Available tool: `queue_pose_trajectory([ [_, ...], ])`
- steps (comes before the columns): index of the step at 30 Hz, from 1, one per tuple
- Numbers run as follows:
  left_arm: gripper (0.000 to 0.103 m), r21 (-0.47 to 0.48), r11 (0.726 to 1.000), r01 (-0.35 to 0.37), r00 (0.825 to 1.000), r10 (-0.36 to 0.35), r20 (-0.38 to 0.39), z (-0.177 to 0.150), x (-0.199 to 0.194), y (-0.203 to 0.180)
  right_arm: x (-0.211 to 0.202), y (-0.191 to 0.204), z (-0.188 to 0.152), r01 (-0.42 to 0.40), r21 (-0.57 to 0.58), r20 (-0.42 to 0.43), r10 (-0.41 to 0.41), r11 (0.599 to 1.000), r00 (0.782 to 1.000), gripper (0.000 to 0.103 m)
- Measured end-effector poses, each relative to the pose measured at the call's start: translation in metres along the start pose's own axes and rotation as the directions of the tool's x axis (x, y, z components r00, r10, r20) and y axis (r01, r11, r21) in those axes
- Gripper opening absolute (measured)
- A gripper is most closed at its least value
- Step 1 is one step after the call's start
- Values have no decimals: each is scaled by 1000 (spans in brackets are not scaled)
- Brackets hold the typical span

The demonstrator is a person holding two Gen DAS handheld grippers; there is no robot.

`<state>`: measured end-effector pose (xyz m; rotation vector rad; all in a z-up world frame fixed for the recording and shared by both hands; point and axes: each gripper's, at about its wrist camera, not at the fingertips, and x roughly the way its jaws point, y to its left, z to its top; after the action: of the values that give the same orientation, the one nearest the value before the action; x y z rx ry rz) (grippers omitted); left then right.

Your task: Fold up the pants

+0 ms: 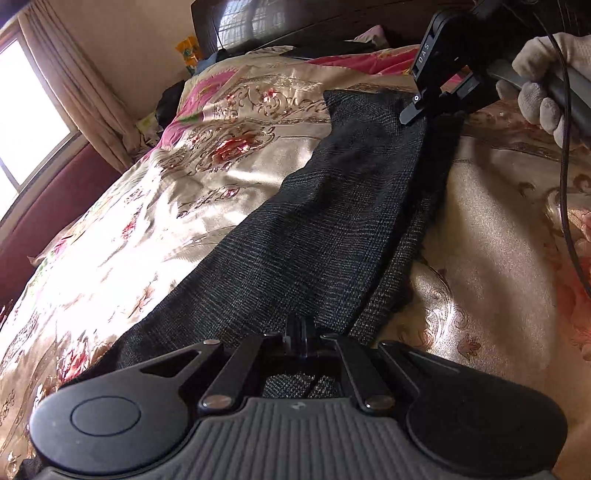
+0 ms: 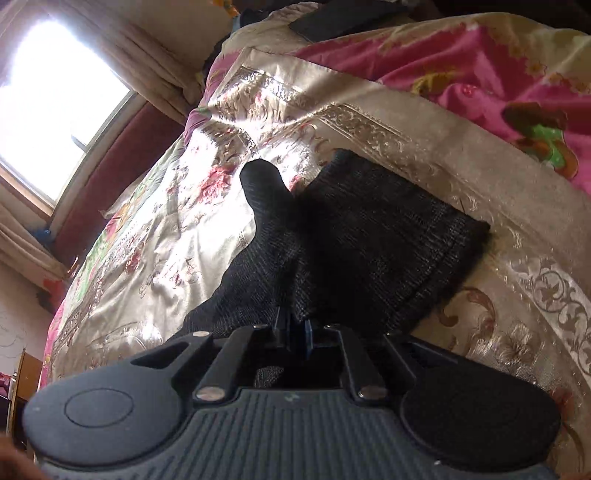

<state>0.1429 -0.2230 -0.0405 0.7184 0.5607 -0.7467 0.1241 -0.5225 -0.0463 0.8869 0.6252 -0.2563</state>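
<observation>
Dark grey checked pants [image 1: 332, 221] lie lengthwise on a shiny floral bedspread [image 1: 166, 192]. At the near end my left gripper [image 1: 300, 332] is shut on the cloth, which drapes up into its tips. My right gripper [image 1: 412, 112] is at the far end of the pants, carried by a white-gloved hand [image 1: 543, 85]. In the right wrist view the pants [image 2: 369, 229] are bunched and doubled over, with one rounded fold sticking up. There my right gripper [image 2: 295, 325] has its fingers pressed together on the cloth's edge.
A pink flowered quilt [image 2: 480, 74] is heaped at the head of the bed under a dark headboard [image 1: 295, 22]. A bright window [image 1: 22, 110] with a beige curtain [image 1: 74, 85] lies beyond the bed's far side. A black cable [image 1: 563, 166] hangs from the right gripper.
</observation>
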Motion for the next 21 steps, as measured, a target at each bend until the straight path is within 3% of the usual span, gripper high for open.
queue_pose_trajectory([
  [3,19,0,1000,9,1000,-9,5,6,0,0,6,-1,7,-63,34,10,62,997,998,14],
  [6,19,10,1000,9,1000,-9,14,16,9,-1,14,-5,13,-142,98,24,141,985,990,24],
  [9,19,20,1000,15,1000,-15,24,24,14,-5,20,-12,19,-284,243,62,278,927,959,25],
  [12,19,37,999,14,999,-16,42,30,14,-11,12,-11,27,-353,279,115,334,893,936,25],
  [15,19,36,999,14,998,-16,64,35,13,-12,-13,-8,33,-397,249,189,358,883,914,25],
  [18,19,28,999,32,997,-34,64,36,13,-12,-41,-16,28,-378,213,283,314,901,907,25],
  [21,19,53,998,45,998,-47,51,32,15,-17,-51,-31,25,-284,197,274,225,938,935,30],
])
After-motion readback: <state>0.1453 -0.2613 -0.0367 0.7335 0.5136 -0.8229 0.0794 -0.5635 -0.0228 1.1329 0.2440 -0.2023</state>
